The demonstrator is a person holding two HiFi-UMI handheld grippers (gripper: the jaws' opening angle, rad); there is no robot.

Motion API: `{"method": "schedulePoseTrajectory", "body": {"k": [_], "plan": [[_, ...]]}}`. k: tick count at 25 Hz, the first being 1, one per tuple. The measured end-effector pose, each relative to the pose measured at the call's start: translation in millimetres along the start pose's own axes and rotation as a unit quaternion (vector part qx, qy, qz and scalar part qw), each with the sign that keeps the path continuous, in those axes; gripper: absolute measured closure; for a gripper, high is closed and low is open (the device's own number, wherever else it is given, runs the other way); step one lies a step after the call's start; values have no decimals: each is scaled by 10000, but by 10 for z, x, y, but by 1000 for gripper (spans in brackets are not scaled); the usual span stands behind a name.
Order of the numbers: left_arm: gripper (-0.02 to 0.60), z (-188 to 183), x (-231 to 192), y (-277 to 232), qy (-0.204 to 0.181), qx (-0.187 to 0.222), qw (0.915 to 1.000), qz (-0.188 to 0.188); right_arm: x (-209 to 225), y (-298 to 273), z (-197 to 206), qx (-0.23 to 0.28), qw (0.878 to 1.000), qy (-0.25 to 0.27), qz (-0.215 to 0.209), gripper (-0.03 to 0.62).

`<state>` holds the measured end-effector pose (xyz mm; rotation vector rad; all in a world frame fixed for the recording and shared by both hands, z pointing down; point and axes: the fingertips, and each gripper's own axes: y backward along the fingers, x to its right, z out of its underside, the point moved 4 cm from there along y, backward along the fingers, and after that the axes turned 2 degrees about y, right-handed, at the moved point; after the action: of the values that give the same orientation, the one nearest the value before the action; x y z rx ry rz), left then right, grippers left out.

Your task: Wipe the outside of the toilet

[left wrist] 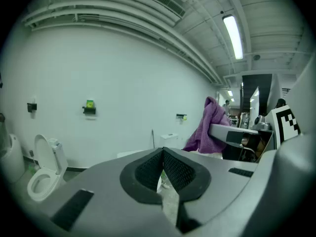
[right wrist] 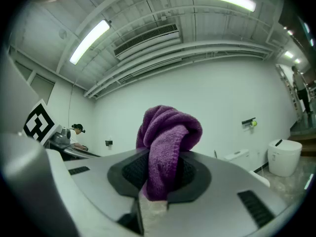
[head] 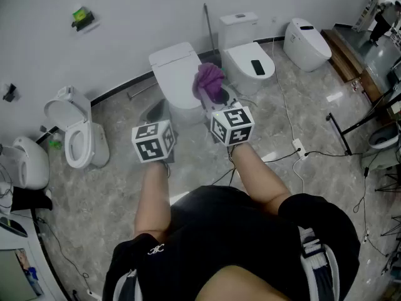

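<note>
A white toilet (head: 175, 75) with its lid down stands against the wall straight ahead of me. My right gripper (head: 216, 97) is held just in front of its right side, shut on a purple cloth (head: 208, 79) that bunches up above the jaws. In the right gripper view the cloth (right wrist: 167, 144) is pinched between the black pads and fills the middle of the frame. My left gripper (head: 156, 113) is level with the toilet's left side; its pads (left wrist: 174, 169) meet with nothing between them. From the left gripper view the cloth (left wrist: 209, 127) hangs off the right gripper at the right.
Other toilets stand around: one with its lid up (head: 76, 132) at the left, one (head: 248, 56) behind on the right, a rounded one (head: 306, 42) farther right. Cables and a power strip (head: 299, 148) lie on the marble floor at the right, beside a black stand (head: 351, 130).
</note>
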<state>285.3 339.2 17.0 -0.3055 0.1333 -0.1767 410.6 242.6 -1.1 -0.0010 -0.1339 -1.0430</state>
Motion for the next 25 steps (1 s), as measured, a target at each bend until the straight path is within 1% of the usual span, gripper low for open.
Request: {"method": "schedulePoseTrajectory", "body": {"k": [5,14,19,25], "plan": [[574,5,-5,18,-17,11,10000,25,-51,-6,-17,41,10000,-53,-32,510],[574,29,-232,204,2,79,9999,74,-362,-25,-21,169,9998,-34,-56,510],[574,127,-423,299,63,-25,9999,88,-585,-76,17,129,9999,-4,-63,510],[574,160,-741,446,86,-6,9999,124,-869,-199,94,117,9999,-26,16,510]]}}
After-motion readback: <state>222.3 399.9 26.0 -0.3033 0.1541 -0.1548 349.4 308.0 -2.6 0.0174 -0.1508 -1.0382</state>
